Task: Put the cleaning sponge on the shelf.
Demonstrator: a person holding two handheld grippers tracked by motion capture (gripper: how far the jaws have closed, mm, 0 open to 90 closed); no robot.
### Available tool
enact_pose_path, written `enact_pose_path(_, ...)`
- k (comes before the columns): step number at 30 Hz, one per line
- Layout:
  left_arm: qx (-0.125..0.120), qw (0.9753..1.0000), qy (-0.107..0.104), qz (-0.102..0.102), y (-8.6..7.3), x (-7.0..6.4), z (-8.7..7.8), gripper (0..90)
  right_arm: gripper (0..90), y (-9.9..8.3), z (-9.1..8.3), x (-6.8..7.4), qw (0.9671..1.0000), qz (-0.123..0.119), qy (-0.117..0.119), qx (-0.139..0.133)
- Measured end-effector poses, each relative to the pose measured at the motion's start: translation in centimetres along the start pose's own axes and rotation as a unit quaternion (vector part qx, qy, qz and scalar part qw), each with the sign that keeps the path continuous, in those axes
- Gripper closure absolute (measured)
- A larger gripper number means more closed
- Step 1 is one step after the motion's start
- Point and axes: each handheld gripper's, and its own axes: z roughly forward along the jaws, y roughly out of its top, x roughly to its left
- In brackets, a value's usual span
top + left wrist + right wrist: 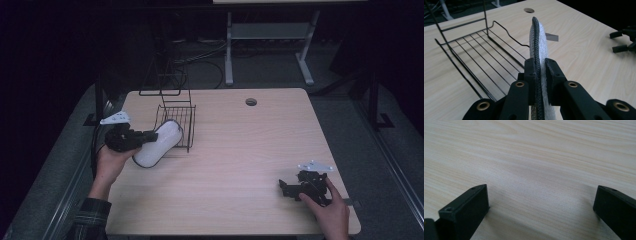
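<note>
- The left gripper (148, 136) is clamped on the near edge of a white pad with a dark braided rim (157, 142); in the left gripper view its 2 jaws pinch that rim (537, 50) edge-on, with the pad standing upright straight ahead of them
- The pad reaches forward from the jaws so that its far end sits at or just over the front lip of the black wire rack (176, 120); in the left gripper view the rack's floor wires (481, 52) lie just to the left of the jaws, level with the pad, so the pad looks to be beside the basket, not down in it
- The right gripper (290, 189) rests low on the wooden table (250, 150), well apart from the pad and rack, with its jaws spread wide and only bare wood between them (541, 195)
- Risk 1, as I judge it: the grip is on a narrow strip of soft rim, so a quick swing could let the pad twist or slip out
- Risk 2: the light rack is unbraced, so if the pad's rim catches a wire on the way in, the rack may slide or tip
- Risk 3: released on edge, the pad may topple out onto the table
</note>
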Motion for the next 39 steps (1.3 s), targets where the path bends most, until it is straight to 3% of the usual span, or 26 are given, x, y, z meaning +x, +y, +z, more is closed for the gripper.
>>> enact_pose_path(20, -0.027, 0.9989, 0.023, -0.03, 1.3, 3.9, 0.1, 80.4, 0.0, 0.0, 0.0, 0.0, 1.0, 0.0, 0.0, 0.0)
enact_pose_path(29, -0.033, 0.9979, 0.027, -0.049, 1.8, 5.7, 1.1, 80.4, 0.0, 0.0, 0.0, 0.0, 1.0, 0.0, 0.0, 0.0)
enact_pose_path(39, -0.037, 0.9973, 0.018, -0.061, 2.5, 6.8, 2.7, 80.4, 0.0, 0.0, 0.0, 0.0, 1.0, 0.0, 0.0, 0.0)
